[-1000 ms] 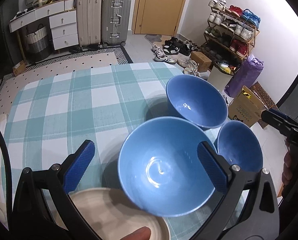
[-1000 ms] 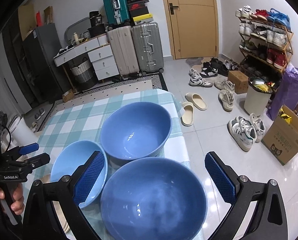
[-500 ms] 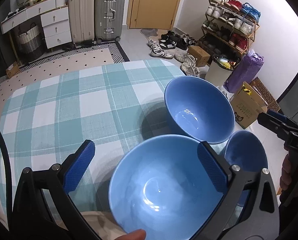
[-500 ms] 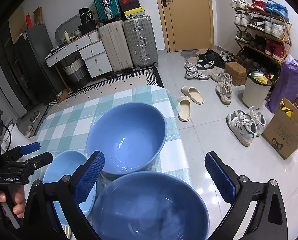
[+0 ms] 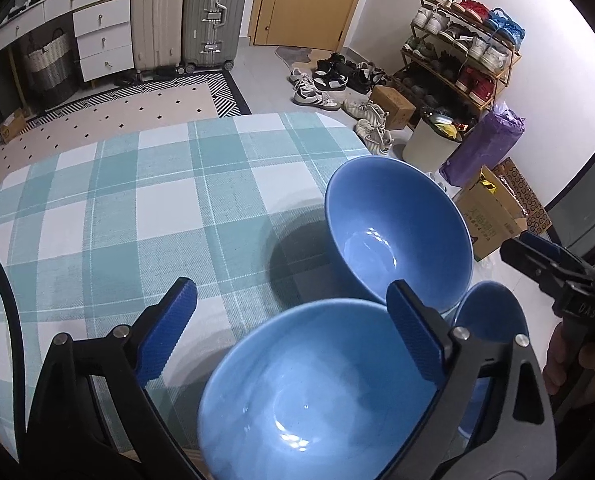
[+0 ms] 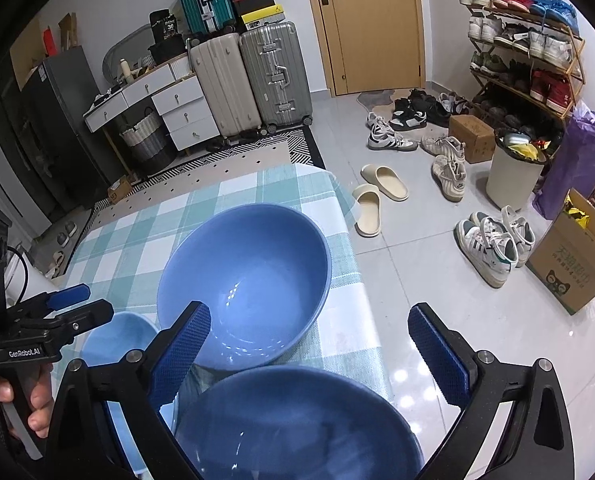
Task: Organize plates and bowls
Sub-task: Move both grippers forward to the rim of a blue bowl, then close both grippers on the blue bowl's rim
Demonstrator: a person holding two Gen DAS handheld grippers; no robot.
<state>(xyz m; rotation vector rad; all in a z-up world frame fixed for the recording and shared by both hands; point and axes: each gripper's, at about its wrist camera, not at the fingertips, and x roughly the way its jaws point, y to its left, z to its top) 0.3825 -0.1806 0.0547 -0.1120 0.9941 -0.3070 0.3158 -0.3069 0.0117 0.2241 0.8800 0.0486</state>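
Observation:
Three blue bowls stand close together on the checked tablecloth (image 5: 137,208). My left gripper (image 5: 291,328) hovers over the far rim of the light blue bowl (image 5: 317,392); its jaws are closing, and neither pad presses on the bowl. Beyond it stands the deeper blue bowl (image 5: 397,240), with the third bowl (image 5: 493,320) partly hidden behind my right-hand finger. In the right wrist view my right gripper (image 6: 309,354) stands wide open above the nearest dark blue bowl (image 6: 297,428). The deep bowl (image 6: 245,284) lies ahead of it, and the light blue bowl (image 6: 113,344) is at the left.
The table's right edge (image 6: 361,280) drops to a tiled floor with slippers (image 6: 377,196), shoes, a white bin (image 6: 513,176) and a cardboard box (image 6: 573,264). Suitcases (image 5: 185,16) and drawers stand beyond the table's far end.
Both grippers have moved forward and lower over the bowls, which now sit nearer the bottom of each view. The beige plate has slid out of the left view. The left jaws have narrowed slightly.

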